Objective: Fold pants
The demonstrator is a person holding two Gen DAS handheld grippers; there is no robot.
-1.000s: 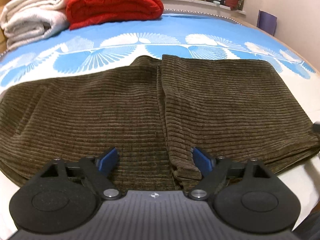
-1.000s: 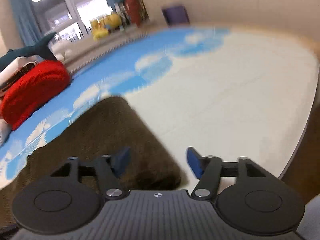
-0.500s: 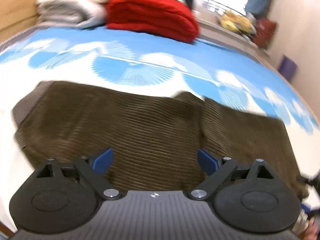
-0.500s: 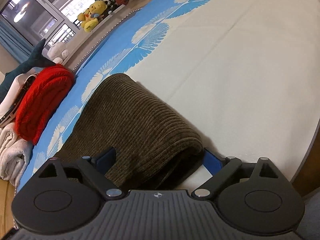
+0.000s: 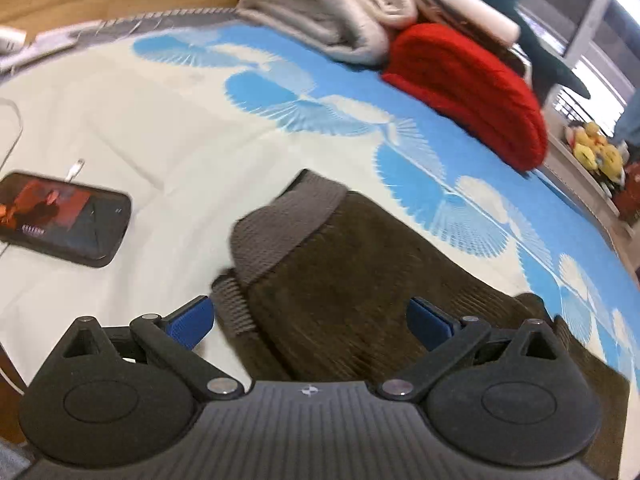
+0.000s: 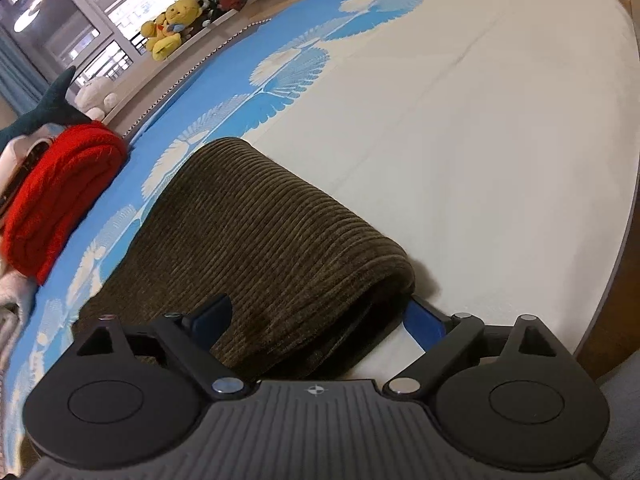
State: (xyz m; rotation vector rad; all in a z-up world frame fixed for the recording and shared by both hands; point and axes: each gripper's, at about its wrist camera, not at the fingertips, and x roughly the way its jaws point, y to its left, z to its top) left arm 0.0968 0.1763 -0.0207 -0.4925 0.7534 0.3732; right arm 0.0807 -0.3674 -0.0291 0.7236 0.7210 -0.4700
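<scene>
Dark brown corduroy pants (image 5: 360,280) lie flat on the bed. In the left wrist view their grey ribbed waistband (image 5: 280,232) points up and left. My left gripper (image 5: 310,320) is open, with the waistband corner between its blue fingertips (image 5: 192,320). In the right wrist view the folded far end of the pants (image 6: 280,240) lies between the jaws of my open right gripper (image 6: 320,316), with one fingertip (image 6: 424,320) on the sheet beside the fold.
The bed sheet (image 6: 480,120) is cream with a blue fan pattern. A phone (image 5: 60,220) with a lit screen and cable lies left of the waistband. A red blanket (image 5: 472,92) and grey-white folded blankets (image 5: 332,16) lie behind. Plush toys (image 6: 172,28) sit on the sill. The bed edge (image 6: 616,240) is at right.
My left gripper has swung left from the middle of the pants to the waistband end. My right gripper has closed in on the folded end, which now lies between its open jaws.
</scene>
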